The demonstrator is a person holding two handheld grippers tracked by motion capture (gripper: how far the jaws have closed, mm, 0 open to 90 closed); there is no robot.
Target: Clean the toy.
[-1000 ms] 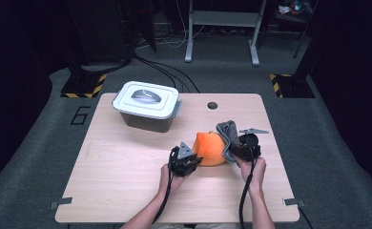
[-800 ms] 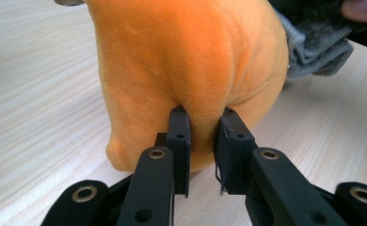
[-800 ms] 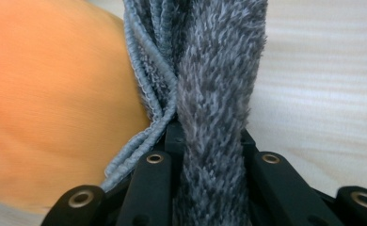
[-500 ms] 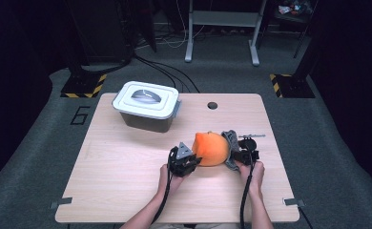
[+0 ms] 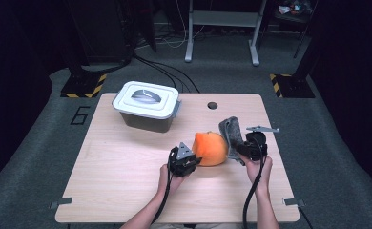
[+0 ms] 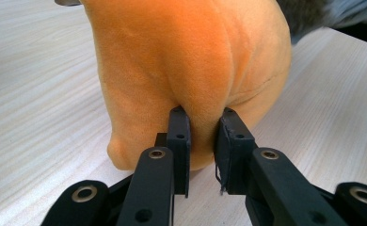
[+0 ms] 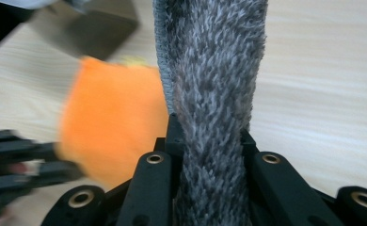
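An orange plush toy (image 5: 210,148) stands on the wooden table (image 5: 127,176) near the middle front. My left gripper (image 5: 190,162) pinches a fold of its orange fabric (image 6: 191,70) from the left, jaws shut on it. A grey furry cloth (image 5: 232,133) rises beside the toy on its right. My right gripper (image 5: 243,149) is shut on that grey cloth (image 7: 214,84), which runs up between its jaws. In the right gripper view the orange toy (image 7: 111,117) sits blurred to the left of the cloth.
A grey lidded plastic box (image 5: 147,105) stands at the back left of the table. A small round hole (image 5: 212,105) sits near the back edge. Cables trail from both grippers toward the front edge.
My right gripper has shifted with the grey cloth, drawing it up and slightly right beside the toy. The left gripper and the orange toy have stayed put.
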